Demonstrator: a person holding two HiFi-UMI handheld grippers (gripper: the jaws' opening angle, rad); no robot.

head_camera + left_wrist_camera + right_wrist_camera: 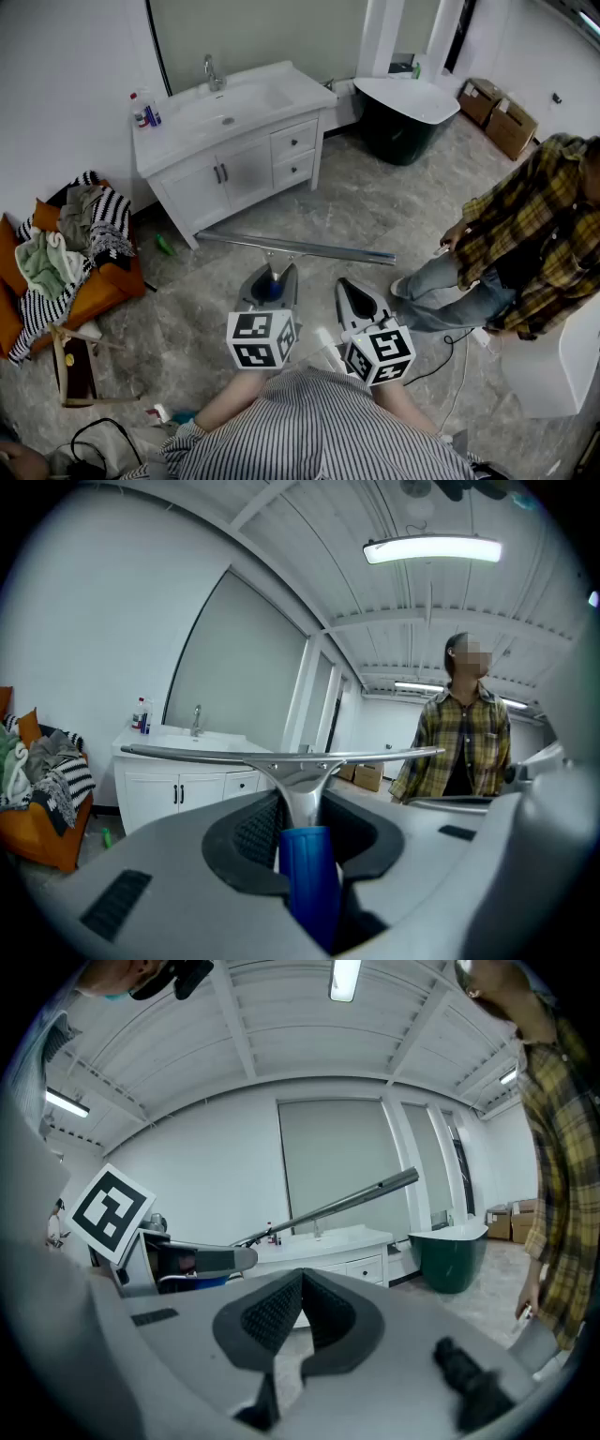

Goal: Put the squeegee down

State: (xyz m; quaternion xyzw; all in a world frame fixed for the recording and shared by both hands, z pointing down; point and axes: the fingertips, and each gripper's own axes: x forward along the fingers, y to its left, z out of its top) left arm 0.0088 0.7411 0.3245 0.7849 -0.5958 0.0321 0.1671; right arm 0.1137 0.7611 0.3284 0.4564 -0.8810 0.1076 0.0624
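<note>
Grey marbled floor (356,202) spread across a bathroom-like room, with a white vanity (234,159) against the far wall and a dark tub (403,112) to its right. Cardboard boxes (497,112) sat at the far right. An orange seat (103,286) heaped with striped clothes stood at the left. A person in a plaid shirt (525,253) was at the right.

The left gripper (270,279) pinched the squeegee (300,247) by its blue handle (309,874), both pads against the grip. Its long metal blade lay crosswise beyond the jaw tips, roughly level. It was held in the air above the floor, on the near side of the vanity.

Just to the right, the right gripper (349,289) pointed the same way. Its jaws were pressed together at the tips, with nothing between them.
</note>
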